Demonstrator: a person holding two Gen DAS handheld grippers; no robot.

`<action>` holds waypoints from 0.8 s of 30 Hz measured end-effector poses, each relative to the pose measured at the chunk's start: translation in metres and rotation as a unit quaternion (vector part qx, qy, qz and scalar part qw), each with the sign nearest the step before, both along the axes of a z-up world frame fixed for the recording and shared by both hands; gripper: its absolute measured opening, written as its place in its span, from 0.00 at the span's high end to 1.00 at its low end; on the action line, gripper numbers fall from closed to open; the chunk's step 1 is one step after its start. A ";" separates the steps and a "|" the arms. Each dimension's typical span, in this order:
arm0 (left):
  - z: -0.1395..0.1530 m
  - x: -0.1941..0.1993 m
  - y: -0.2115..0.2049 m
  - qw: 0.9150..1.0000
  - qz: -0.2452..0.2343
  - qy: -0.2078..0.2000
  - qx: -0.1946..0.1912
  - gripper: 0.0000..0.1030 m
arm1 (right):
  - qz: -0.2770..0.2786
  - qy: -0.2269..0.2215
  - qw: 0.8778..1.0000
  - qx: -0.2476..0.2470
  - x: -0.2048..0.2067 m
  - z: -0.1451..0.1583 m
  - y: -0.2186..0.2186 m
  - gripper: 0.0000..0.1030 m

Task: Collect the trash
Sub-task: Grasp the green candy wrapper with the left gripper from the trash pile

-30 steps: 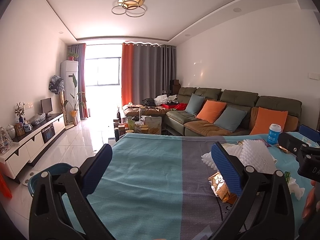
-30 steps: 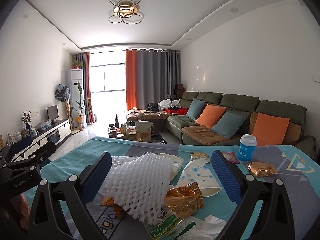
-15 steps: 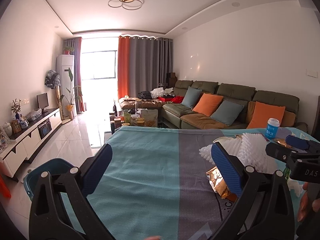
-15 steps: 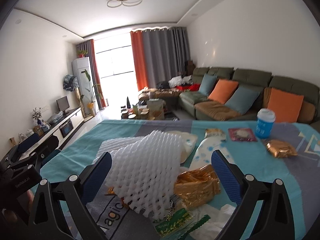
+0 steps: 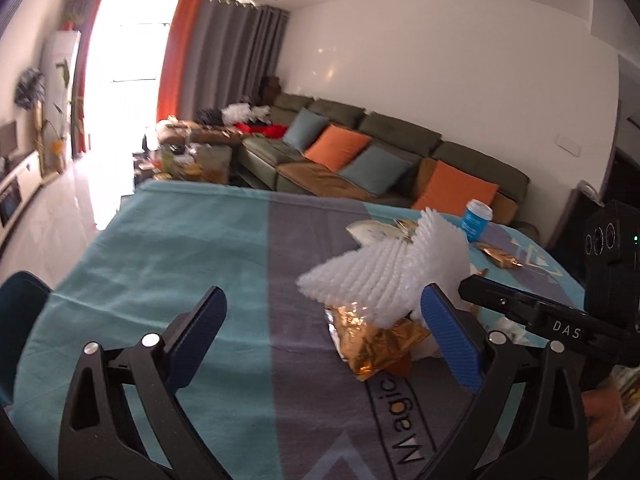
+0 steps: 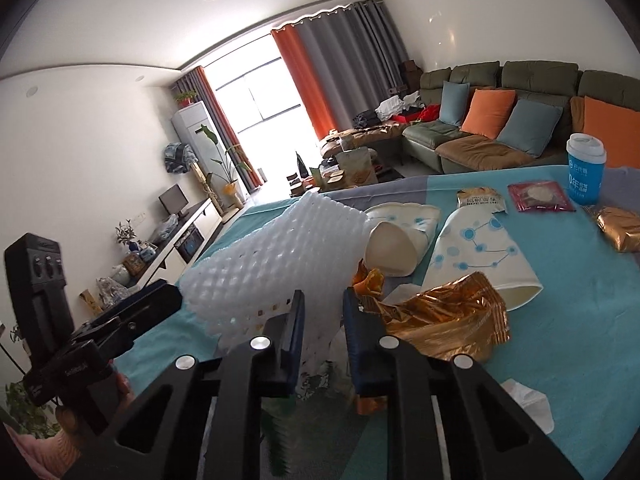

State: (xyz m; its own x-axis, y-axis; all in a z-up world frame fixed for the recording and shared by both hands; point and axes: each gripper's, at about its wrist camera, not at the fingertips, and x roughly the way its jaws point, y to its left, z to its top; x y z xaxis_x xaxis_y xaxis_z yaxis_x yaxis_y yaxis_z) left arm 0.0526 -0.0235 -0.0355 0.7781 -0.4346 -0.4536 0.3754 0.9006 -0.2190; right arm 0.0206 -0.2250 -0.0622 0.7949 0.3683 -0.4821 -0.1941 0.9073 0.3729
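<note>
Right gripper (image 6: 322, 320) — jaws closing on white foam mesh netting (image 6: 276, 256), lower edge between them; left gripper (image 5: 322, 336) — closing, nothing between; crumpled gold foil wrapper (image 6: 444, 320) adjacent.

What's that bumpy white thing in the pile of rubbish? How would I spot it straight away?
Look at the table's teal and grey cloth, where the litter is heaped. At the near edge of the heap lies a white foam net sleeve, partly over a crumpled gold wrapper and beside two flattened paper cups. It alone is pure white with a raised diamond mesh, puffy rather than flat or shiny.
</note>
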 end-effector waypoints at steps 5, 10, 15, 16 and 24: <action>-0.019 0.025 -0.006 0.996 -0.053 0.062 -0.035 0.33 | -0.004 -0.007 1.000 0.010 -0.005 0.007 -0.010 0.92; -0.029 0.038 -0.007 0.990 -0.080 0.093 -0.072 0.44 | -0.008 -0.018 1.000 0.015 -0.006 0.012 -0.020 0.93; -0.030 0.044 -0.018 0.989 -0.101 0.089 -0.065 0.45 | -0.026 -0.031 0.999 0.019 -0.010 0.019 -0.035 0.95; -0.027 0.043 -0.019 0.988 -0.105 0.089 -0.066 0.45 | -0.030 -0.033 0.999 0.021 -0.011 0.020 -0.039 0.95; -0.023 0.053 -0.028 0.982 -0.127 0.108 -0.085 0.46 | -0.052 -0.030 0.998 0.026 -0.011 0.018 -0.058 0.97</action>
